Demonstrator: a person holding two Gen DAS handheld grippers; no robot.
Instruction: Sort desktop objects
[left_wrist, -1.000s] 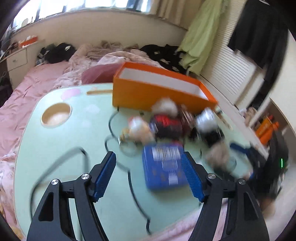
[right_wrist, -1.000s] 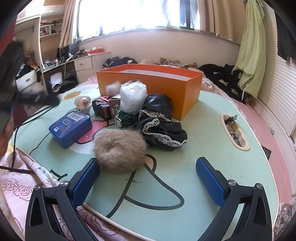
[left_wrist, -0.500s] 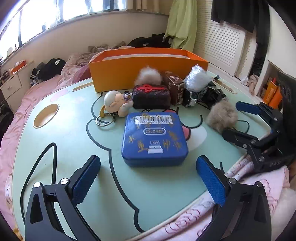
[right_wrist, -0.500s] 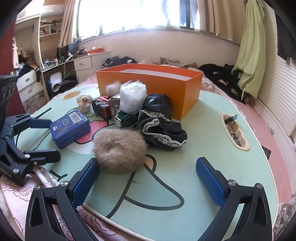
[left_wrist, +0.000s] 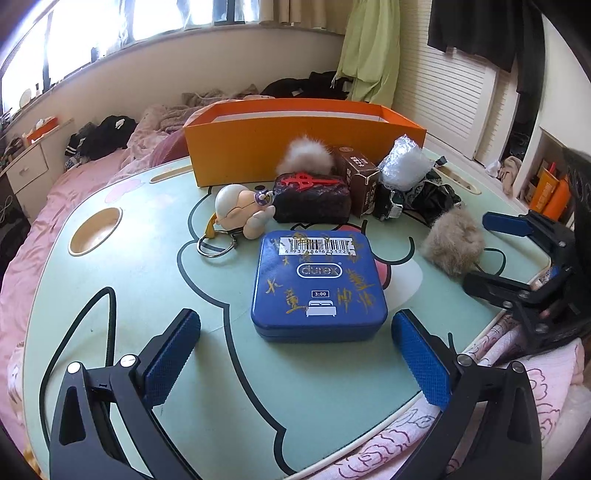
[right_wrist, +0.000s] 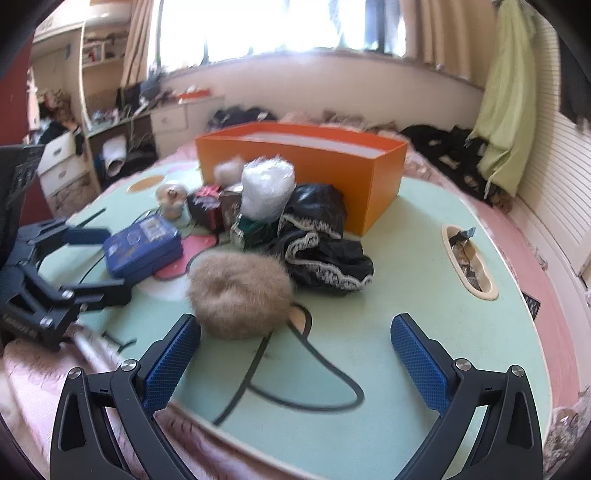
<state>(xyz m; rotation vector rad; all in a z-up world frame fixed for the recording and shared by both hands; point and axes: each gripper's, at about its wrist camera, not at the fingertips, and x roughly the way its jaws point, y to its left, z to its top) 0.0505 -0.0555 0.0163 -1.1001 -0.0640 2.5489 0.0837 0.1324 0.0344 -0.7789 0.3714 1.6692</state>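
Left gripper (left_wrist: 295, 354) now sitting closer behind the blue tin (left_wrist: 318, 285) than a second ago, fingers spreading wide, tin lying untouched ahead, right gripper (right_wrist: 295, 358) fingers standing spread, possibly brushing the fur puff (right_wrist: 240, 293), green table (left_wrist: 147, 266) resting on a pink bed (left_wrist: 55, 192).

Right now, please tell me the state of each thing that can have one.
Left hand-held gripper: open, empty, jaws just widened.
Right hand-held gripper: open, empty.
Blue tin: lid shut, flat on table.
Orange box: open top, upright.
Brown carton: upright, closed.
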